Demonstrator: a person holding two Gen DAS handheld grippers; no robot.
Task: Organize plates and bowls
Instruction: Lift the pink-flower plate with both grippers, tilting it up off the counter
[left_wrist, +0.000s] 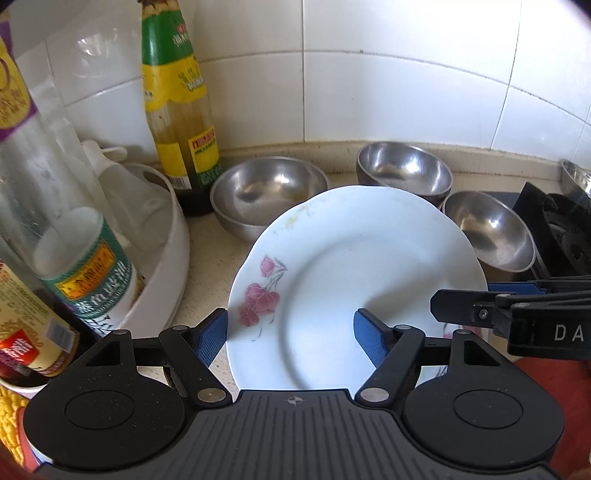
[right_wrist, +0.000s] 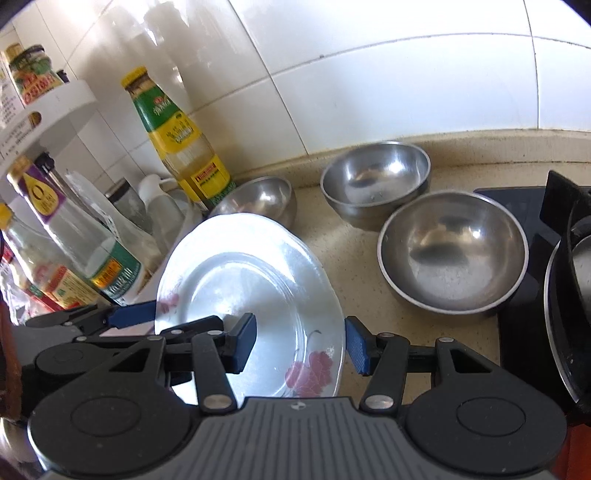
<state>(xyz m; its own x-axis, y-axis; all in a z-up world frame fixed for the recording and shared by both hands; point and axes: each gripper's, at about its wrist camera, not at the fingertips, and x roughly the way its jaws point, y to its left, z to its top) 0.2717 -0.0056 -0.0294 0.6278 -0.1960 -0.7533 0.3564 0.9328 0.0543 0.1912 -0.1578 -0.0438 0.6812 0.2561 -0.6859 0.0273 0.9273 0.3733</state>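
Tiled kitchen corner, speckled beige countertop (right_wrist: 354, 258), sauce bottles crowding the left. I've got the white flowered plate (left_wrist: 347, 280) between both claws: my left gripper (left_wrist: 290, 338) pinches its near-left rim, one blue pad under and one over, and my right gripper (right_wrist: 301, 343) clamps the right rim the same way. Two grips because it's wide and slick, I reckon. It sits tilted, just near of the three steel bowls (right_wrist: 452, 254), which stand apart by the far wall.
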